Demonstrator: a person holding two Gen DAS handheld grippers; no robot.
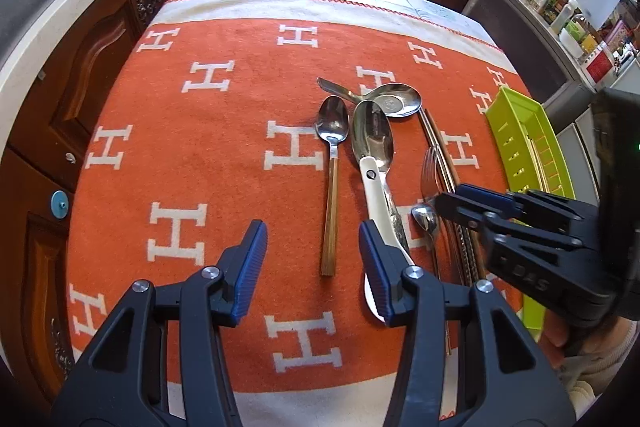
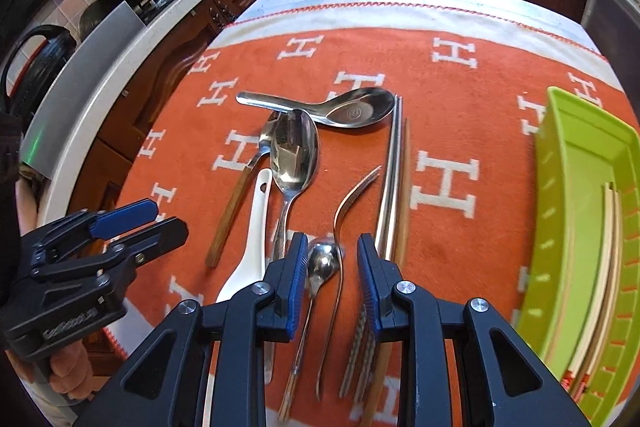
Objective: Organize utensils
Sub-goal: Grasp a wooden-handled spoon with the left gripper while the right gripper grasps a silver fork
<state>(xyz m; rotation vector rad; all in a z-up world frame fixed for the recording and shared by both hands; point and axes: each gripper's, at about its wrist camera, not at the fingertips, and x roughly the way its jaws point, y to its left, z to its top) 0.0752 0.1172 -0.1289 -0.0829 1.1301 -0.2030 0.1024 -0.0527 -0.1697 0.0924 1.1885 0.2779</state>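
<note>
My right claw (image 2: 329, 263) hung spread over the small spoon (image 2: 320, 263) and fork (image 2: 352, 195) on the cloth (image 2: 460, 99) — thin, stiff, slick steel, best pinched mid-handle. My left claw (image 1: 312, 247) gaped too, holding nothing; the tray (image 2: 568, 187) lay right.

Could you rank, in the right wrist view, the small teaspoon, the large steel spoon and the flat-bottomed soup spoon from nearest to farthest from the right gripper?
Measured from the right gripper:
1. Small teaspoon: its bowl lies between the open fingertips.
2. Large steel spoon: ahead and slightly left, bowl mid-cloth.
3. Flat-bottomed soup spoon: farthest, lying crosswise beyond the others.
</note>
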